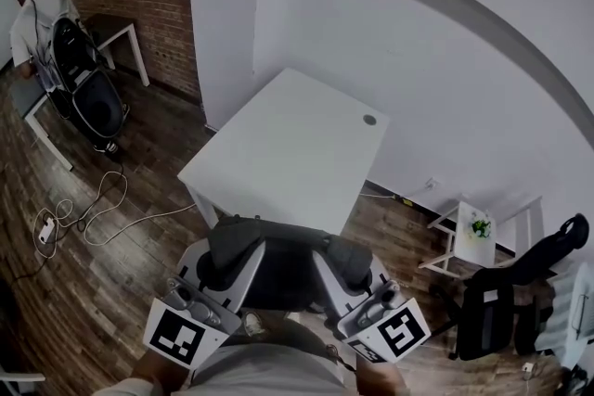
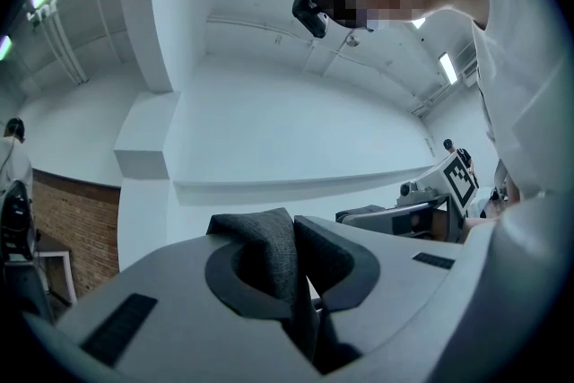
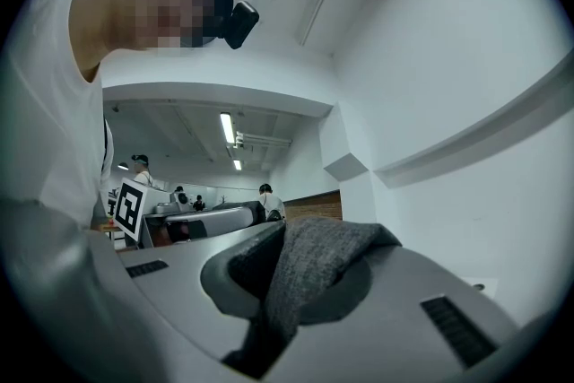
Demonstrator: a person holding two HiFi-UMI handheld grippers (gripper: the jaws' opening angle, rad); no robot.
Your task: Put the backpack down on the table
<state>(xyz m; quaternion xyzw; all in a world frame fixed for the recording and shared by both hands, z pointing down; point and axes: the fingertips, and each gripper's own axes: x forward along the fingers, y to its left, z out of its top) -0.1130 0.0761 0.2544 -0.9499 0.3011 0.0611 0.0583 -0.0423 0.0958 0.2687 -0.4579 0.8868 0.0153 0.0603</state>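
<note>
A dark grey fabric backpack (image 1: 277,257) hangs in the air between my two grippers, close in front of me and just short of the near corner of the white table (image 1: 288,148). My left gripper (image 1: 225,262) is shut on a fold of the backpack's fabric (image 2: 269,251), which sticks up between the pads in the left gripper view. My right gripper (image 1: 336,266) is shut on another fold of the same fabric (image 3: 316,265). Both grippers (image 2: 294,275) (image 3: 289,287) point roughly level. The backpack's lower part is hidden behind the grippers.
A white wall stands behind and to the right of the table. On the wooden floor at left lie cables (image 1: 85,210). A person (image 1: 35,19) stands far left by a black stroller. A small white side table (image 1: 469,235) and a black chair (image 1: 501,303) are at right.
</note>
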